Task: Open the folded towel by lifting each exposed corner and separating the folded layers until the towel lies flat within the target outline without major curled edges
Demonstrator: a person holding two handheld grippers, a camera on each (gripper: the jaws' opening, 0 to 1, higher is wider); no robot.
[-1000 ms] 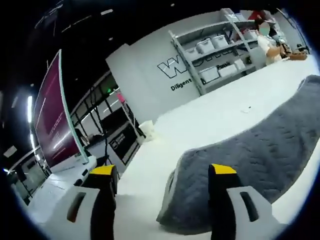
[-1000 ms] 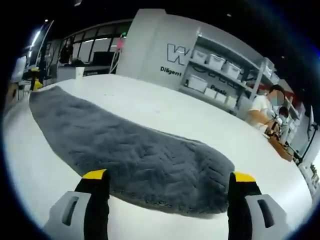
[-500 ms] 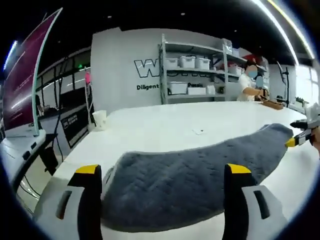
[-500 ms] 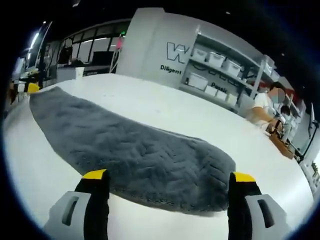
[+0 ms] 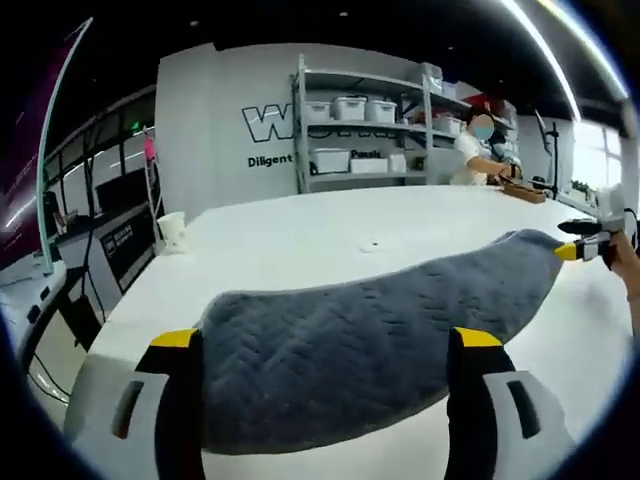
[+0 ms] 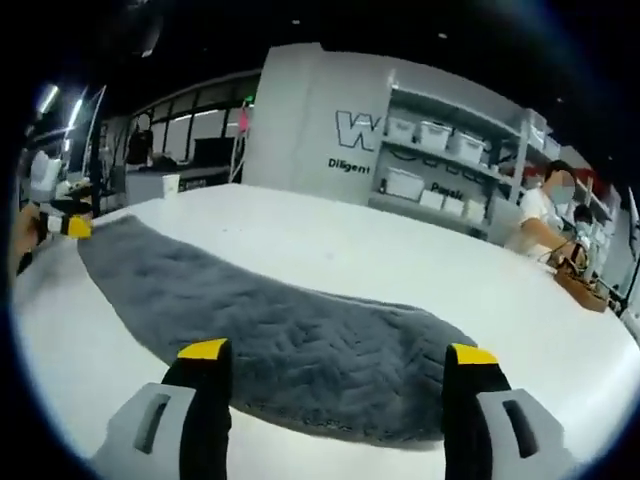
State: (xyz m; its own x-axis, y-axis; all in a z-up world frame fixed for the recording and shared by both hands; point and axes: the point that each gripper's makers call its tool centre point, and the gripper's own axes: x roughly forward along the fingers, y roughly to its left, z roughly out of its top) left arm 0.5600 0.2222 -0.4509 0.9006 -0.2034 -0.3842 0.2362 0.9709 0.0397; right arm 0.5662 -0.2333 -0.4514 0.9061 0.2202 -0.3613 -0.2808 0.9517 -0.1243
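Lying folded lengthwise on the white surface (image 5: 330, 235), the grey towel (image 5: 370, 330) is seen as one long strip with a chevron-stitched pile, its two ends rounded. No outline can be made out on the surface around it.

Storage bins (image 5: 350, 108) are ranged on the metal shelving (image 5: 365, 125) against the back wall; their lids are on, so what is in them cannot be told. A white cup (image 5: 172, 230) is set near the surface's far left corner in the left gripper view, and a small pale scrap (image 5: 372, 243) is seen on the bare surface beyond the towel.

The left tongs (image 5: 326, 340) are held low at one end of the towel, jaws wide apart, with the towel's rounded end lying between the two yellow-tipped jaws; nothing is gripped. The right tongs (image 6: 340, 352) are held the same way at the opposite end, jaws spread wide on either side of that end and likewise holding nothing. Whether either pair's jaws touch the cloth cannot be told.

Each pair of tongs is also caught in the other's view: the right tongs are seen beside the far tip of the towel at the right of the left gripper view, with a hand (image 5: 628, 255) behind them, and the left tongs are seen beside the far tip at the left of the right gripper view.

A person in white (image 6: 545, 215) is seated at the far side of the surface.
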